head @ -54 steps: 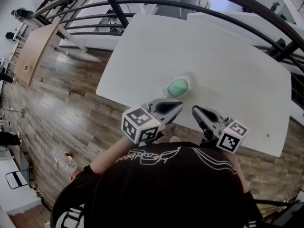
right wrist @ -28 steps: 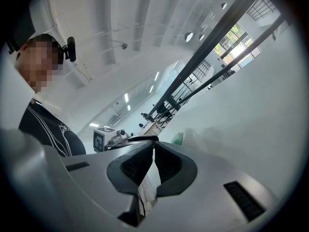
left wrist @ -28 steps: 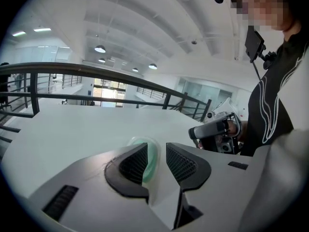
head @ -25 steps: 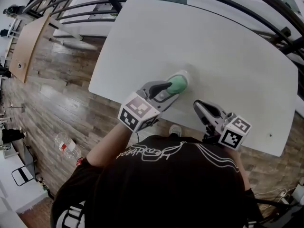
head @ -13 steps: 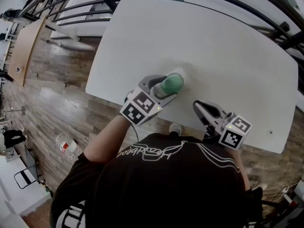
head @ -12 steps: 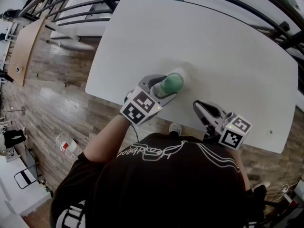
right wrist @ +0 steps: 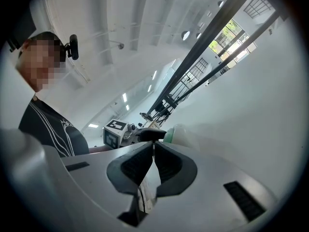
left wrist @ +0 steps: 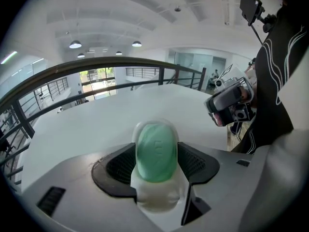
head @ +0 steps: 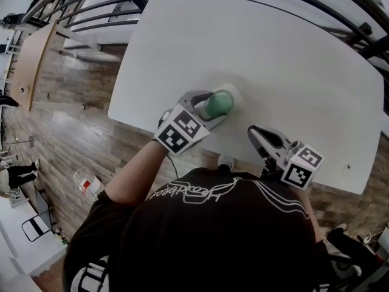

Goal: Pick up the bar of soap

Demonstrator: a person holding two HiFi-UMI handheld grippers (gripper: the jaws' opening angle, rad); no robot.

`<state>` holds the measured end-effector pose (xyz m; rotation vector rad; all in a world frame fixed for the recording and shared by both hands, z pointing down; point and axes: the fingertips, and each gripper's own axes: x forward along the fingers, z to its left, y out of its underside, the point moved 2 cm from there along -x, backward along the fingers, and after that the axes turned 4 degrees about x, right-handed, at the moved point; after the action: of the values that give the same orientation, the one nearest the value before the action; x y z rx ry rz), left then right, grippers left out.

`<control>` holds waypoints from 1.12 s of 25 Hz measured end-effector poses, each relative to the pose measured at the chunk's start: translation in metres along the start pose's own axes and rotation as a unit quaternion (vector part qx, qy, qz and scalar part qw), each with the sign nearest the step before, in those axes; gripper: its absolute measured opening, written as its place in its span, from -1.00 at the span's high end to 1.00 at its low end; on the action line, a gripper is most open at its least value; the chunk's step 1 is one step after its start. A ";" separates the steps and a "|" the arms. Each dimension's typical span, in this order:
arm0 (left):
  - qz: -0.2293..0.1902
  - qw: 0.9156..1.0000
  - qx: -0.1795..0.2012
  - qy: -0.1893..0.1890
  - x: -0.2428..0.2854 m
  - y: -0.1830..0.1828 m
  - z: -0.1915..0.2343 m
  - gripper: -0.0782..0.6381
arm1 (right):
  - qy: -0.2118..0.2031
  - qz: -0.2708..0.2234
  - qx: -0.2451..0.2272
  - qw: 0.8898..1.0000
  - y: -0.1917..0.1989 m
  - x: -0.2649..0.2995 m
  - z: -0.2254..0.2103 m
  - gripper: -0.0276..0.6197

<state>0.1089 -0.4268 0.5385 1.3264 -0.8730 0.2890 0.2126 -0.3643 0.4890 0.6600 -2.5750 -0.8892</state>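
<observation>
Left gripper [head: 210,107]: spread to full width, straddling the bar of soap [left wrist: 155,149]. Low over the white table [head: 273,53], tips pointing away from the person [head: 213,236], marker cube [head: 180,131] at the rear end.

Bar of soap: green, oval, squarely between the two black ribbed pads [left wrist: 120,166], long axis along the jaws, far end poking out past the tips. Fills nearly the whole gap, with both sides right up against the pads and no clear daylight on either side in the left gripper view. Lies in a translucent whitish dish [left wrist: 158,197] that runs under it and back toward the jaw root, rim curving round the soap's far end. Dish on the table.

Right gripper [head: 254,132]: pressed together, tips meeting, nothing pinched. Sits to the right of the left gripper and a bit nearer the person, close to the table's near edge, apart from the soap. In the right gripper view, soap and dish just ahead and slightly right of the closed tips, left gripper's cube off to their left.

Beyond the left gripper's tips: bare tabletop, then a dark railing [left wrist: 111,60].
</observation>
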 end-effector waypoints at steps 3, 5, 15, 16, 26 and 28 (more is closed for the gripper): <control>0.006 1.000 0.002 0.002 0.001 0.002 0.000 0.04 | 0.001 0.000 0.002 1.000 0.000 0.000 0.000 0.86; 0.009 1.000 0.005 0.002 0.003 0.003 0.000 0.04 | 0.002 -0.001 0.002 1.000 0.000 0.000 -0.001 0.86; 0.012 1.000 -0.002 0.017 0.005 0.005 0.001 0.04 | 0.004 -0.001 0.003 1.000 0.000 0.000 -0.003 0.86; 0.013 1.000 -0.002 0.018 0.005 0.005 0.001 0.04 | 0.004 -0.001 0.003 1.000 0.001 0.000 -0.003 0.86; 0.007 1.000 -0.006 0.023 0.005 0.005 0.001 0.05 | 0.009 0.003 0.007 1.000 0.006 0.000 -0.006 0.86; 0.004 1.000 -0.012 0.023 0.005 0.005 0.002 0.05 | 0.009 0.004 0.008 1.000 0.007 0.000 -0.007 0.86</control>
<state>0.1085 -0.4289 0.5453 1.2896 -0.8407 0.3137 0.2134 -0.3630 0.4989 0.6585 -2.5695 -0.8584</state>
